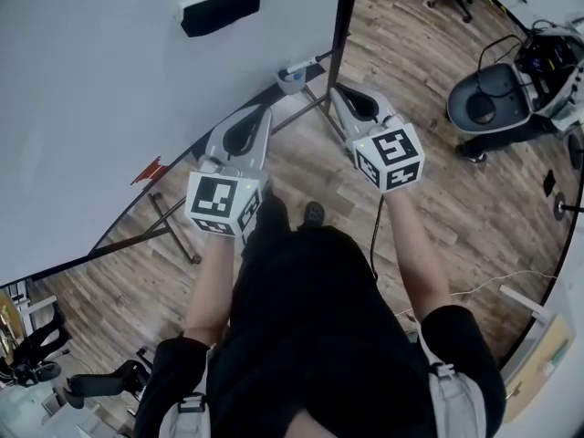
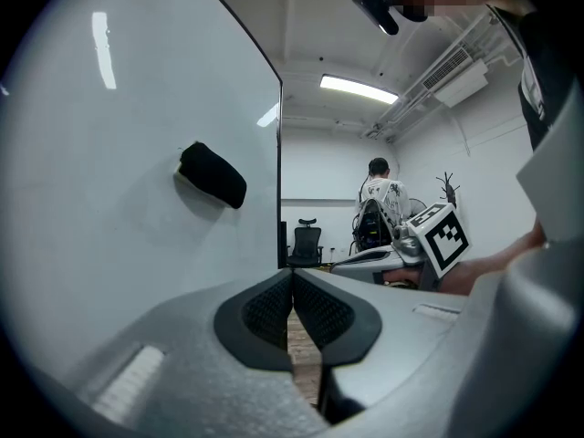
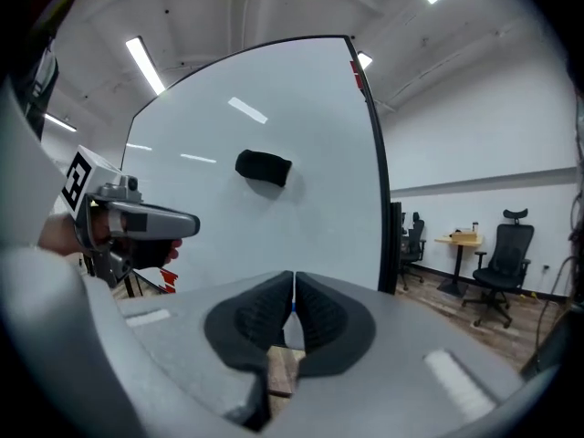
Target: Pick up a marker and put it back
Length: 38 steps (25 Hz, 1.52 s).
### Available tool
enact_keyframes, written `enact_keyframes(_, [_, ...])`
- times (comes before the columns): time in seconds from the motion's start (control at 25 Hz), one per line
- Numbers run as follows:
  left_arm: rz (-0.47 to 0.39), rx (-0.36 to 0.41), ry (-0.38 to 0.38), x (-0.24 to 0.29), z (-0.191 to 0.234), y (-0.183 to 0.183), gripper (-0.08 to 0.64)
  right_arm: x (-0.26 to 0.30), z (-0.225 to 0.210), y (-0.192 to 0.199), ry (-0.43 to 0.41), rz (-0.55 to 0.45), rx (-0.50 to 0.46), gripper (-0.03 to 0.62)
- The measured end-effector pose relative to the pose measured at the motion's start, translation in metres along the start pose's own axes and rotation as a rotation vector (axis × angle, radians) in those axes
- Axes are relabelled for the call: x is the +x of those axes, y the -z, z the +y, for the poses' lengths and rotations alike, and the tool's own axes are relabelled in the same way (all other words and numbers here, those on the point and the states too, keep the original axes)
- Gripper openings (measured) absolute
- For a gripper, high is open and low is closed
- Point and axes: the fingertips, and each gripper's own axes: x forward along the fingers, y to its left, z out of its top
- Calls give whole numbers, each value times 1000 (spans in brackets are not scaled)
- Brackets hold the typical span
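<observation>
A marker (image 1: 306, 63) with a blue end lies in a small grey cup (image 1: 292, 80) at the lower edge of the whiteboard (image 1: 109, 108). My right gripper (image 1: 336, 89) points at the board's dark side post, just right of the cup, and is apart from the marker. Its pads (image 3: 274, 310) meet in the right gripper view, with only a sliver of blue and white showing through the slit. My left gripper (image 1: 265, 109) is held near the board's lower edge, left of the cup, its pads (image 2: 269, 310) closed together on nothing. A black eraser (image 1: 219, 9) sticks to the board.
The board stands on a dark metal frame with floor legs (image 1: 173, 226). A round grey machine base (image 1: 493, 99) with cables stands to the right on the wooden floor. Office chairs (image 3: 502, 263) and a person (image 2: 379, 208) are far behind. Red scribbles (image 1: 151, 169) mark the board's edge.
</observation>
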Motion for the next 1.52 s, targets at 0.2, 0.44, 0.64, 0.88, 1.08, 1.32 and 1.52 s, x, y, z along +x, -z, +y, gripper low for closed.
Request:
enact_keyframes(0.2, [-6, -1, -1, -1, -7, 1, 11, -11, 14, -8, -62, -64, 82, -9])
enact_keyframes(0.44, [-7, -12, -9, -7, -8, 2, 11, -17, 26, -13, -67, -75, 101, -9])
enact_keyframes(0.64, [-8, -17, -15, -9, -2, 4, 11, -13, 32, -20, -53, -86, 86, -9])
enact_keyframes(0.88, [-7, -19, -16, -13, 1, 5, 11, -11, 38, -19, -54, -72, 71, -8])
enact_keyframes(1.08, [-10, -16, -15, -16, 0, 3, 11, -14, 42, -23, -60, -75, 65, -8])
enact_keyframes(1.32, [-10, -15, -18, -20, 2, 4, 11, -14, 48, -25, -73, -77, 63, -8])
enact_keyframes(1.52, [-9, -16, -20, -22, 5, 6, 11, -11, 51, -24, -87, -79, 80, -8])
